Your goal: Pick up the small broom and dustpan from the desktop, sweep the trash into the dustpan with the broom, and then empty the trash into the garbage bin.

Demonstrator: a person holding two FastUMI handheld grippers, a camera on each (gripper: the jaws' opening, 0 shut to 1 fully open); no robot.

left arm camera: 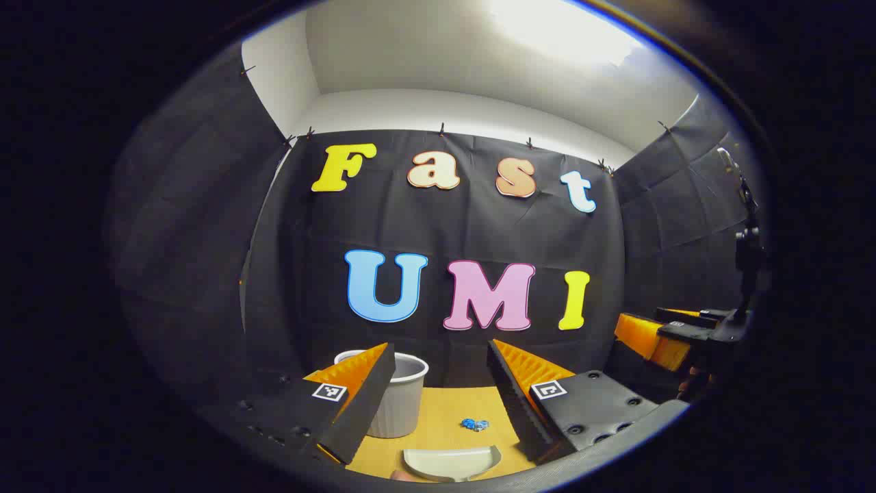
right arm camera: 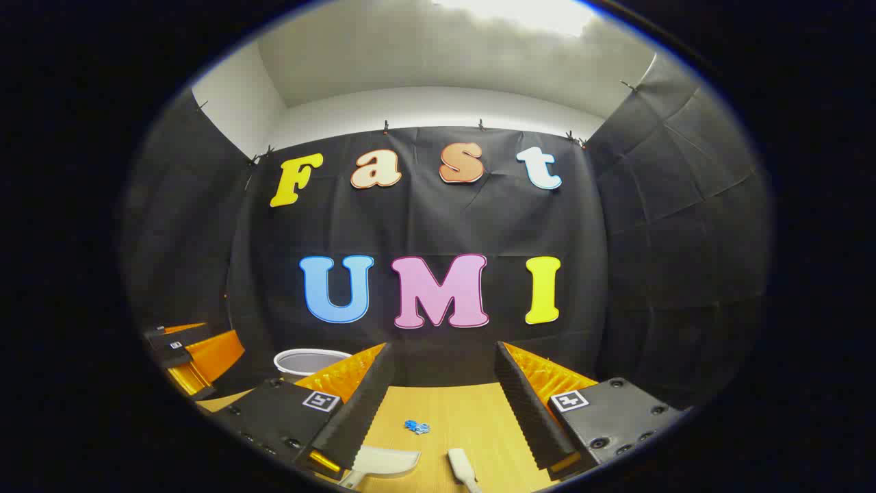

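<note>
No readable writing showed on the task's things; each finger carried only a small square black-and-white marker.

In the left gripper view, the bin point(left arm camera: 400, 397) stood at the far left of the wooden desk point(left arm camera: 445, 411), upright, partly hidden behind the left finger. The left gripper point(left arm camera: 438, 404) hung above the desk with its fingers spread wide and nothing between them. In the gap lay a small blue scrap of trash point(left arm camera: 474, 424), apart from the bin, and nearer than that the dustpan point(left arm camera: 452, 462) lay flat at the near edge, its long axis running left to right. Bare desk lay around the trash. At the far right the other gripper point(left arm camera: 657, 339) hung in the air.

In the right gripper view, the bin point(right arm camera: 311, 361) sat far left, the dustpan point(right arm camera: 383, 460) near left, the trash point(right arm camera: 417, 427) just beyond it. The broom's pale handle point(right arm camera: 462, 469) lay right of the dustpan, running near to far. The right gripper point(right arm camera: 445, 404) was likewise wide apart and held nothing.
</note>
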